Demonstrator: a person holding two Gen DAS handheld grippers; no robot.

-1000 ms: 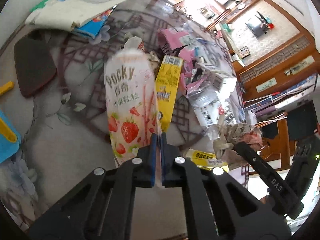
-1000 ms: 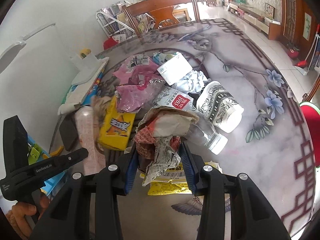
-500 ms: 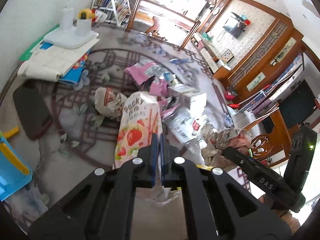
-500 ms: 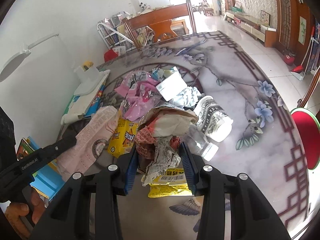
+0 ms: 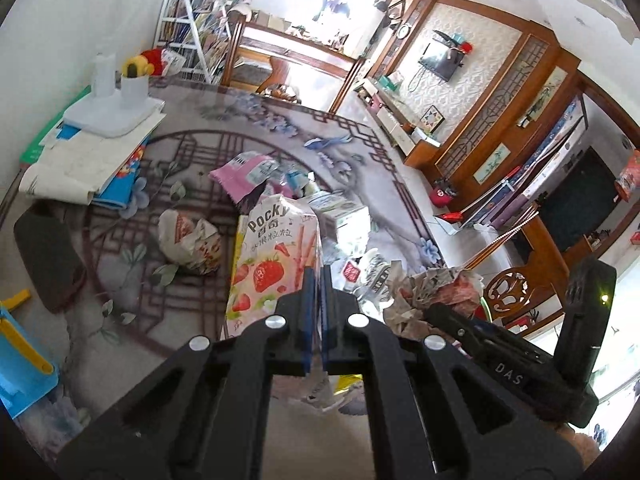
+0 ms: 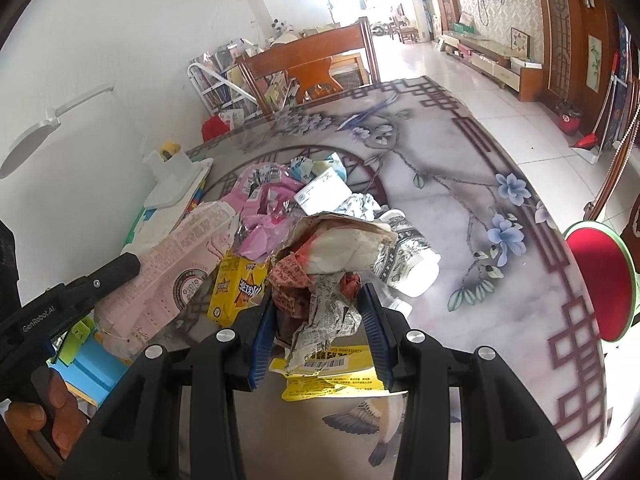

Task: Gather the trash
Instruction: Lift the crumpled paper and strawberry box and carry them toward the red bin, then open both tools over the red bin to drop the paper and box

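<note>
While both grippers are loaded, no bin or bag shows in either view, so nothing can be counted as disposed of. The left gripper (image 5: 316, 280) has its jaws clenched on the edge of the Pocky box (image 5: 276, 256), which hangs at the centre of the left wrist frame, clear of the worktop (image 5: 352, 152). The right gripper (image 6: 320, 312) has its jaws grasping the crumpled paper wad (image 6: 332, 264), held at the centre of the right wrist frame above the clutter.

Progress judgement: two items are in hand; the larger part of the collection remains. Left on the worktop:
- a crumpled wrapper (image 5: 188, 240), left of centre in the left wrist frame;
- a yellow carton (image 6: 236, 292), left of the wad in the right wrist frame;
- a flat yellow packet (image 6: 336, 372), below the right jaws;
- pink wrappers (image 6: 264, 188) and a white carton (image 6: 324, 196), upper centre;
- a patterned cup (image 6: 408, 256) on its side, right of the wad.

The papers and stand at the upper left of the left wrist frame do not look like trash.
</note>
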